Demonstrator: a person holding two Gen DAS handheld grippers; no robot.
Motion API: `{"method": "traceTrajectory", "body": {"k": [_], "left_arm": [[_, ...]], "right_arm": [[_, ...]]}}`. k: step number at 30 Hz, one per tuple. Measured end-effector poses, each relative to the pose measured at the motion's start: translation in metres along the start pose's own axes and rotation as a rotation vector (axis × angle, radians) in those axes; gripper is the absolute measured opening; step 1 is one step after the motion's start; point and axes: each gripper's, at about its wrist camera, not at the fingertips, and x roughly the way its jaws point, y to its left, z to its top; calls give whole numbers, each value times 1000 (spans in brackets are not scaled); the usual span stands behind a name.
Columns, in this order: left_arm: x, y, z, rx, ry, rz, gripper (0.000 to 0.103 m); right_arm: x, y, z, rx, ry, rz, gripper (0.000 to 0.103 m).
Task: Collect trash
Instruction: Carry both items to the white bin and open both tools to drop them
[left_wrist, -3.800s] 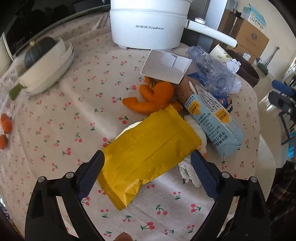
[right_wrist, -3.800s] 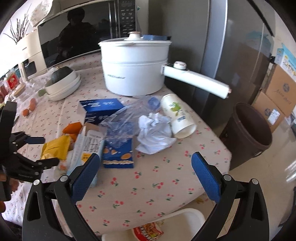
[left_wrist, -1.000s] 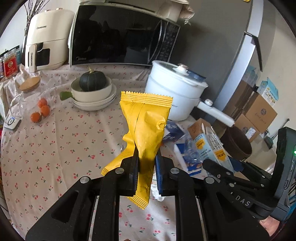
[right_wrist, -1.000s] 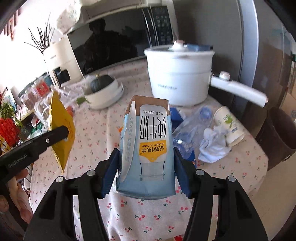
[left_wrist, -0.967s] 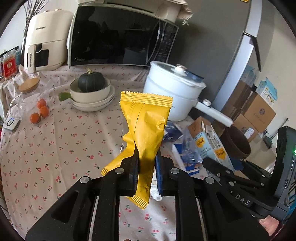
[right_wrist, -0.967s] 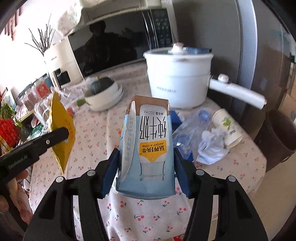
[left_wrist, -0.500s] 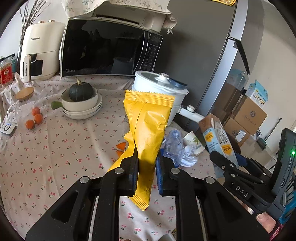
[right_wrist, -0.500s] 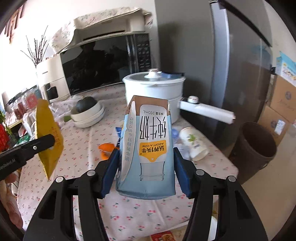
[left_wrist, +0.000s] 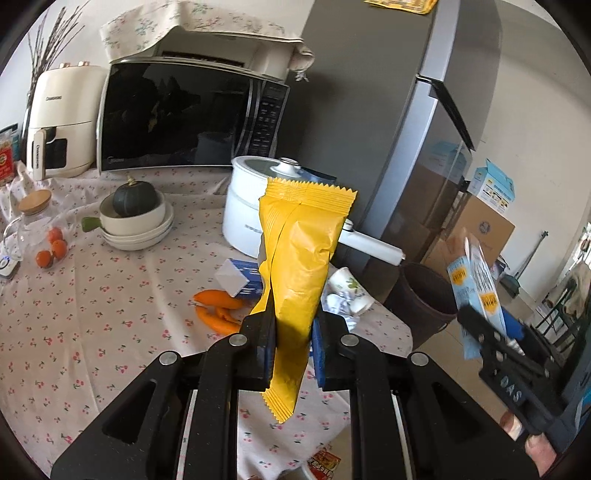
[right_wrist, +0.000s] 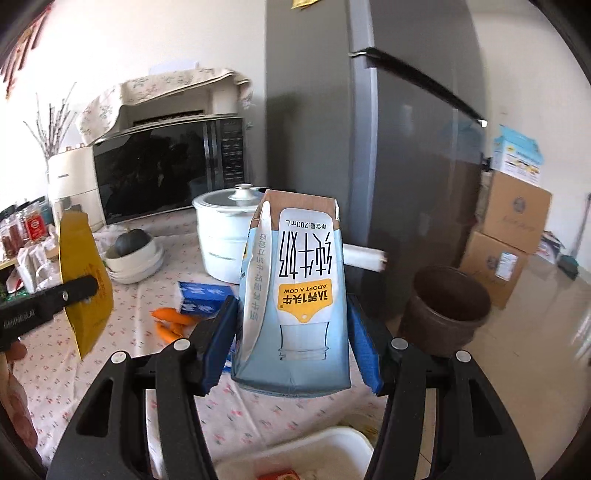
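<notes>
My left gripper (left_wrist: 291, 350) is shut on a yellow snack wrapper (left_wrist: 301, 258), which stands upright in the air above the table. The same wrapper (right_wrist: 83, 280) shows at the left of the right wrist view, pinched by the left gripper (right_wrist: 79, 288). My right gripper (right_wrist: 291, 347) is shut on a light blue milk carton (right_wrist: 295, 295), held upright; that carton (left_wrist: 476, 291) appears at the right of the left wrist view, beside the brown trash bin (left_wrist: 424, 295). The bin (right_wrist: 447, 310) stands on the floor past the table's right edge.
On the cherry-print tablecloth (left_wrist: 92, 314) lie orange peels (left_wrist: 218, 308), a blue box (left_wrist: 240, 277), a paper cup (left_wrist: 347, 291) and crumpled tissue. A white pot (left_wrist: 251, 210), bowls with a squash (left_wrist: 135, 218), a microwave (left_wrist: 184, 114) and a fridge (right_wrist: 369, 147) stand behind. A white container (right_wrist: 295, 458) is below.
Both grippers have lifted and swung right, away from the tabletop toward the bin side. The wrapper and the carton stay gripped. The fridge and the brown bin now fill more of both views.
</notes>
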Motion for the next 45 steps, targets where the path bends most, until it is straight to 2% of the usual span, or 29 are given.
{"method": "traceTrajectory", "body": {"k": [4, 8, 14, 17, 21, 25, 32, 38, 40, 45], "left_arm": [[1, -13, -7, 31, 6, -18, 15], [3, -25, -14, 52, 16, -38, 15], [10, -46, -26, 90, 43, -73, 15], [15, -57, -32, 112, 61, -90, 15], [20, -68, -40, 130, 88, -128, 15], [25, -82, -46, 157, 105, -162, 16], [33, -102, -57, 206, 144, -216, 16], [42, -118, -72, 250, 204, -252, 17], [44, -122, -77, 265, 220, -259, 20], [45, -129, -85, 297, 234, -258, 35]], "right_arm": [[-13, -13, -27, -16, 24, -69, 57], [-26, -22, -49, -25, 42, -100, 57], [-40, -27, -84, -32, 106, -96, 57], [-43, -26, -96, -51, 117, -116, 67], [-50, -35, -98, -18, 91, -142, 88], [-55, -50, -94, 34, 43, -196, 94], [-56, -82, -89, 125, 7, -343, 96], [-50, -106, -90, 186, 27, -410, 96], [-49, -110, -90, 196, 32, -421, 96], [-48, -110, -91, 192, 39, -426, 96]]}}
